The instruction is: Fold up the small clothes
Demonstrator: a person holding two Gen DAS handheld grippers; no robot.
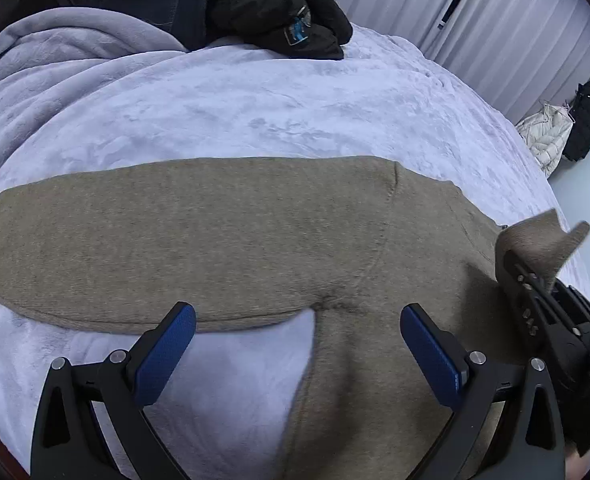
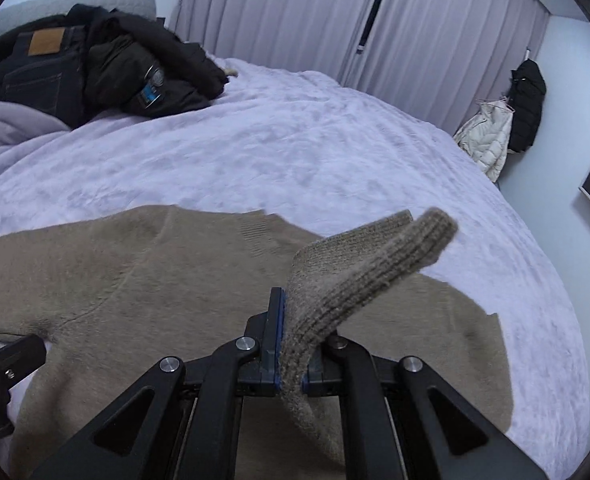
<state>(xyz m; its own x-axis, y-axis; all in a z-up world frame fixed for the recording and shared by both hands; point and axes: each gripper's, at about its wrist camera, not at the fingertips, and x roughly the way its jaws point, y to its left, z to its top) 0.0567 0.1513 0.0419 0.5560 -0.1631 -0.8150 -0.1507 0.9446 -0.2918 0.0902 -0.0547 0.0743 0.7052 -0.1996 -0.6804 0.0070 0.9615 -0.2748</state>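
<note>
A tan knit sweater (image 1: 215, 232) lies spread flat on a lavender blanket (image 1: 235, 100), one sleeve stretched to the left. My left gripper (image 1: 297, 332) is open, its blue pads (image 1: 167, 356) hovering over the armpit of the sweater. My right gripper (image 2: 293, 344) is shut on the ribbed sleeve cuff (image 2: 375, 264), which sticks up above the sweater body (image 2: 135, 280). The right gripper and cuff also show at the right edge of the left wrist view (image 1: 535, 248).
A pile of dark clothes, jeans (image 2: 35, 72) and a black jacket (image 2: 151, 68), lies at the far end of the bed. Curtains (image 2: 295, 12) hang behind. A white jacket (image 2: 487, 140) and a black coat (image 2: 529, 104) hang on the right wall.
</note>
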